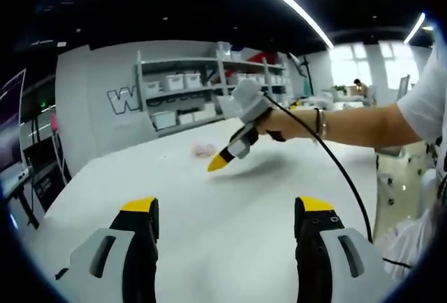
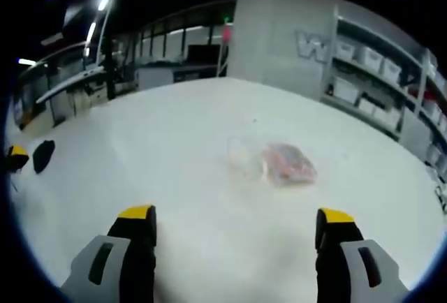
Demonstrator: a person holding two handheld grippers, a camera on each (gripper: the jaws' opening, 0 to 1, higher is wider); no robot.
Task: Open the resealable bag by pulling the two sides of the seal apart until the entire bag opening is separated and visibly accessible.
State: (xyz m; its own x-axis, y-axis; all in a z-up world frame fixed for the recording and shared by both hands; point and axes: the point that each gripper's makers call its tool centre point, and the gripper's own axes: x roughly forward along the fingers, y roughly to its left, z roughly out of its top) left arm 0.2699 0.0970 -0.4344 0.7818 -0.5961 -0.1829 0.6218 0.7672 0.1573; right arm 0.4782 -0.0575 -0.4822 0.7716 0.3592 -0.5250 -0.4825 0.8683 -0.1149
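A clear plastic resealable bag with pinkish-red contents [image 2: 278, 162] is seen lying flat on the broad white table [image 2: 174, 142] in the right gripper view, ahead of the jaws and a little to the right, well apart from them. In the left gripper view the same bag [image 1: 204, 151] is seen as a small pink patch far across the table, just beyond the other tool's tips.

The left gripper [image 1: 227, 218], grey-bodied with black jaws and yellow tips, is held released above the near part of the table, its jaws set wide apart with nothing between them. The right gripper [image 2: 237, 225] is likewise spread wide and holds nothing; in the left gripper view it is seen from the side, gripped by a person's hand [image 1: 283, 123], its yellow tips pointed down toward the table near the bag without touching it. A black cable [image 1: 335, 160] trails from it along a bare forearm.

Along the far wall, grey metal shelving with white storage bins [image 1: 185, 93] is seen. At the left edge of the right gripper view, a yellow-and-black tip of the left gripper is visible.
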